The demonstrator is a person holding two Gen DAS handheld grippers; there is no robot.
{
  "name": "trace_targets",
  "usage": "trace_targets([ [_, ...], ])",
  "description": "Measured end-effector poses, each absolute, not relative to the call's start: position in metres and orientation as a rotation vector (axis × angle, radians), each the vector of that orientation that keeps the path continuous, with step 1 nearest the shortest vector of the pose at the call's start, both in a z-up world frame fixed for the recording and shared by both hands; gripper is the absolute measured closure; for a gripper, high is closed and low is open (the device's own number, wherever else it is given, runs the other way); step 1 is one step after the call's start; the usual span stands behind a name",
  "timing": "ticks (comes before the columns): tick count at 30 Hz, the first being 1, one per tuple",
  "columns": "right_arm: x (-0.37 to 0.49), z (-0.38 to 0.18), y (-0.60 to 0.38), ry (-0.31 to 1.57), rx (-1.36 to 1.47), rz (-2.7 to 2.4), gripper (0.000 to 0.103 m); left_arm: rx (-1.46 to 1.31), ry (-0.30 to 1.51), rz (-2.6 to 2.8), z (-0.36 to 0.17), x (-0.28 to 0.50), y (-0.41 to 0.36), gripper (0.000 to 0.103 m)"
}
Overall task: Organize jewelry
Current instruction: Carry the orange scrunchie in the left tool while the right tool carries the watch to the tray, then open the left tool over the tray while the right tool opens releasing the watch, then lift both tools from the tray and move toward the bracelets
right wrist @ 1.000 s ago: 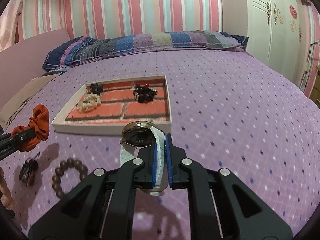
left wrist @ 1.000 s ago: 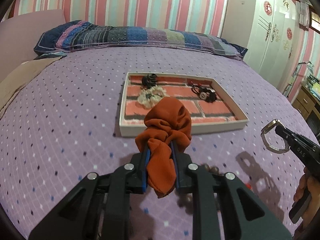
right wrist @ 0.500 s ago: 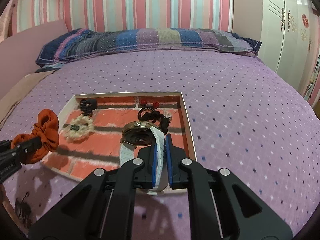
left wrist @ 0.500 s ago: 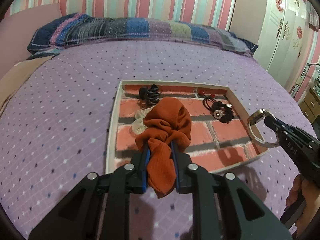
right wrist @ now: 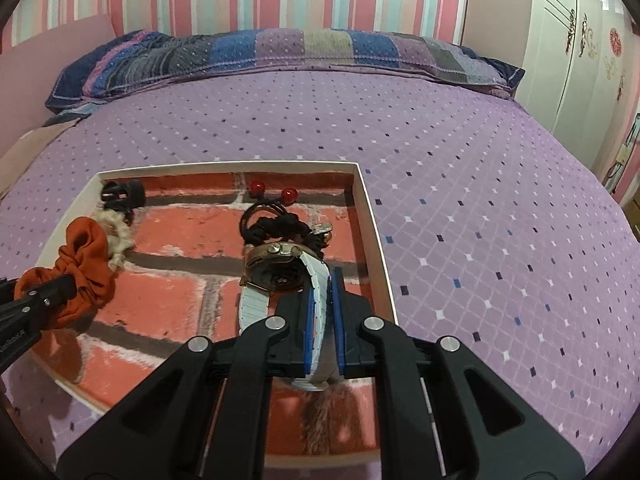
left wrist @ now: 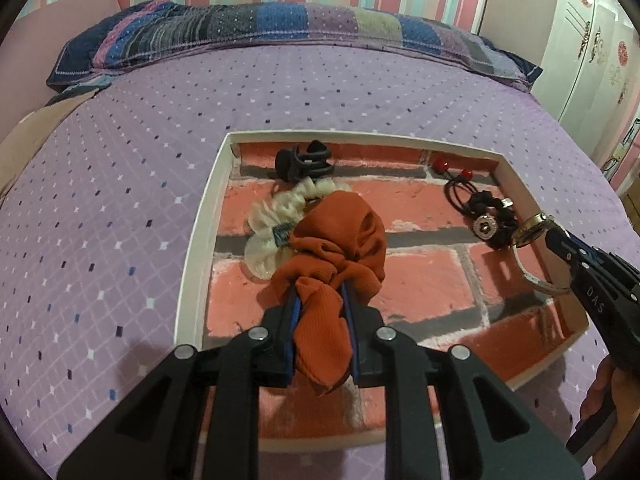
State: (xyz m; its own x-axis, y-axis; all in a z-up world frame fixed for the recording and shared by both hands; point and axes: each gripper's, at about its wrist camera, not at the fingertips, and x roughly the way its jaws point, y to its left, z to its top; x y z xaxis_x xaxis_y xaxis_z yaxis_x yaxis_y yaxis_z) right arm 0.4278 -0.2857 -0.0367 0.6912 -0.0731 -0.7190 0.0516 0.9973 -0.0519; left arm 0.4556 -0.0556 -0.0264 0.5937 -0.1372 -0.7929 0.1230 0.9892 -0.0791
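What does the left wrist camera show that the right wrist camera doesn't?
Only the left wrist view shows the silver disc charm on the black hair tie and part of the hand holding the right gripper.

Only the right wrist view shows the back of the watch case.

Both show the brick-print tray, black claw clip, cream scrunchie, the red beads, the orange scrunchie clamped in the left gripper.
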Motion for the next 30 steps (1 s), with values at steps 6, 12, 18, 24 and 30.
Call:
trace_targets([
  [6, 0.441, -0.049, -0.284, 0.846, -0.051, -0.066, 0.093, -0.001, 0.946, -0.14, -0.037, 0.463, -0.056, 0.082],
  [12, 0.441, -0.057, -0.286, 0.874, -0.065, -0.057, 0.087, 0.004, 0.965, -0.123, -0.039, 0.464, -0.052, 0.072],
  [18, 0.431, -0.045, -0.284, 0.849, -0.08, -0.041, 0.055, -0.007, 0.975, -0.127, -0.032, 0.458, -0.045, 0.055],
  [24, 0.413, -0.025, -0.285, 0.799, -0.063, -0.021, 0.026, 0.0, 0.959, -0.161, -0.015, 0.438, -0.041, 0.032],
  [30, 0.389, -0.012, -0.292, 0.767, -0.03, -0.025, 0.009, -0.014, 0.964, -0.208, 0.0, 0.417, -0.035, 0.029],
])
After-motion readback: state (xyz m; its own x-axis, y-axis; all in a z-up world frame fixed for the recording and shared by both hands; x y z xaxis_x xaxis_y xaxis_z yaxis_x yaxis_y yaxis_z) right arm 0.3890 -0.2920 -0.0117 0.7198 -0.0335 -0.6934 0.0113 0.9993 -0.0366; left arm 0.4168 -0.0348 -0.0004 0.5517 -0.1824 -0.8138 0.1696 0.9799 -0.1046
